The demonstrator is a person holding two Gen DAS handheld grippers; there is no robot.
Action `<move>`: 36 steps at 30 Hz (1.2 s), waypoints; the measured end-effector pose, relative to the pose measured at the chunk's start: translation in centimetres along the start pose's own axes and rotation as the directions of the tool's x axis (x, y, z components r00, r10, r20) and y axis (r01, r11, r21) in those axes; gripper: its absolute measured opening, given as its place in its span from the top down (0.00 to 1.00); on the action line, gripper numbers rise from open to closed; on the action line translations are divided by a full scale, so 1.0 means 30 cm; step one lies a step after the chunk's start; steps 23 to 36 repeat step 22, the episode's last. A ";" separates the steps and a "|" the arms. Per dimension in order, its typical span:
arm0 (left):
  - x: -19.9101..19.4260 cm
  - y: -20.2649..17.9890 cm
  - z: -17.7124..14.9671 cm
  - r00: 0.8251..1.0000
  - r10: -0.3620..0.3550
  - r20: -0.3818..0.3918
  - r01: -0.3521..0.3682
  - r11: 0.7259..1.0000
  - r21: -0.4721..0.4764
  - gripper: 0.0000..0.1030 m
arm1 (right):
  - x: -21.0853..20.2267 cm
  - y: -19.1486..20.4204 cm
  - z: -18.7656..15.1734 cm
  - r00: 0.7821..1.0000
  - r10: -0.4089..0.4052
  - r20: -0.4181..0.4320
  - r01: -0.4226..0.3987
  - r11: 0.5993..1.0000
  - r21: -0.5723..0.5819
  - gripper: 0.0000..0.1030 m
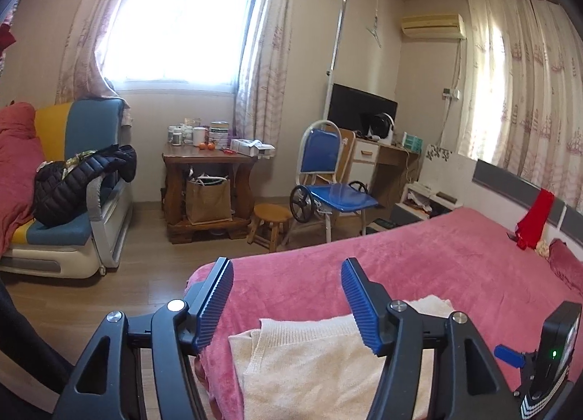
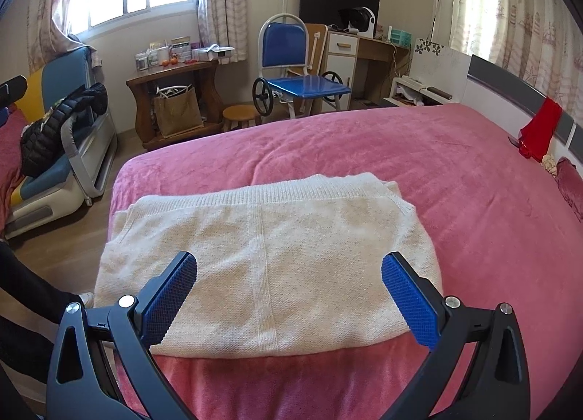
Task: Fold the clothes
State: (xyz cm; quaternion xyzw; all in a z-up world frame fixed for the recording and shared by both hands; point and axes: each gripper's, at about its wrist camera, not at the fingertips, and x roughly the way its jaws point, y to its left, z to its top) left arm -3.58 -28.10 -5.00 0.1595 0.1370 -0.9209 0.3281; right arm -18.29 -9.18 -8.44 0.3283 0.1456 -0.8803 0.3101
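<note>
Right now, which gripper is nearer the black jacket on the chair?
Left. The left gripper is over the bed corner on the side of the jacket. The right gripper sits over the cream sweater, farther from it.

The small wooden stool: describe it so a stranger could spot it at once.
Start at the dark wooden side table under the window. Between it and the blue chair stands the small wooden stool on the floor: round-topped, backless, lowest of the three.

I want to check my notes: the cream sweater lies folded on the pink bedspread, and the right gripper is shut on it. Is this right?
Not quite. The right gripper has its jaws wide open above the cream sweater, gripping nothing, as the right wrist view shows. The sweater does lie folded on the pink bedspread.
</note>
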 end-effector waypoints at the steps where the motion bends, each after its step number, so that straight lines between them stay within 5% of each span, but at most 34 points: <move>1: 0.005 -0.003 -0.004 1.000 -0.004 -0.006 0.004 1.000 0.008 0.38 | 0.003 -0.001 0.002 1.000 0.000 -0.002 0.000 1.000 0.003 0.00; 22: 0.099 -0.072 -0.092 0.988 -0.022 -0.155 0.033 0.997 0.069 0.37 | 0.014 -0.003 0.004 0.999 -0.030 -0.031 0.030 0.999 -0.014 0.00; 36: 0.099 -0.072 -0.092 0.988 -0.022 -0.155 0.033 0.997 0.069 0.37 | 0.014 -0.003 0.004 0.999 -0.030 -0.031 0.030 0.999 -0.014 0.00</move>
